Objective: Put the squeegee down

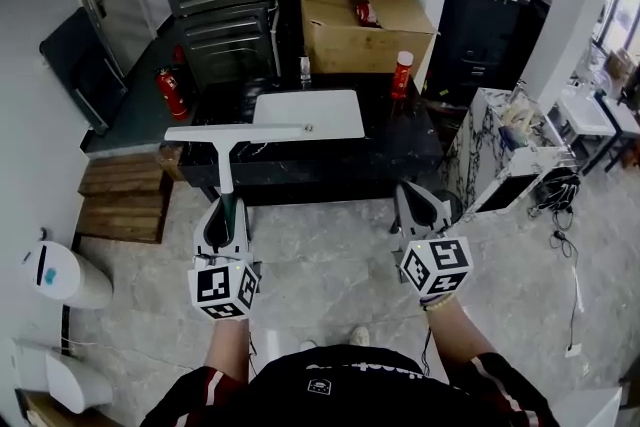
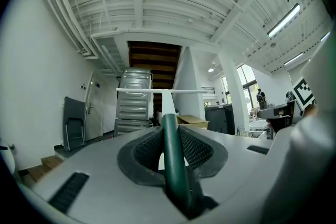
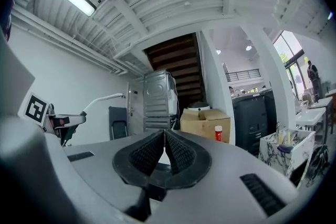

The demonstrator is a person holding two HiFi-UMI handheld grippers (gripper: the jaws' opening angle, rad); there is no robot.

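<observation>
The squeegee (image 1: 232,137) has a dark green handle, a white neck and a long white blade. My left gripper (image 1: 224,218) is shut on the green handle (image 2: 171,150). It holds the tool level, with the blade (image 2: 161,91) out ahead over the near left part of the black table (image 1: 400,147). My right gripper (image 1: 421,208) hangs beside it on the right, short of the table's front edge, jaws shut with nothing between them. In the right gripper view my right gripper (image 3: 164,136) points at the table, and the squeegee (image 3: 104,98) shows at the far left.
A white board (image 1: 310,113) lies on the table just beyond the blade. Behind it stand a small bottle (image 1: 304,67), a red can (image 1: 402,73) and a cardboard box (image 1: 362,23). Wooden steps (image 1: 122,200) and a fire extinguisher (image 1: 171,92) are left, a marbled bin (image 1: 500,150) right.
</observation>
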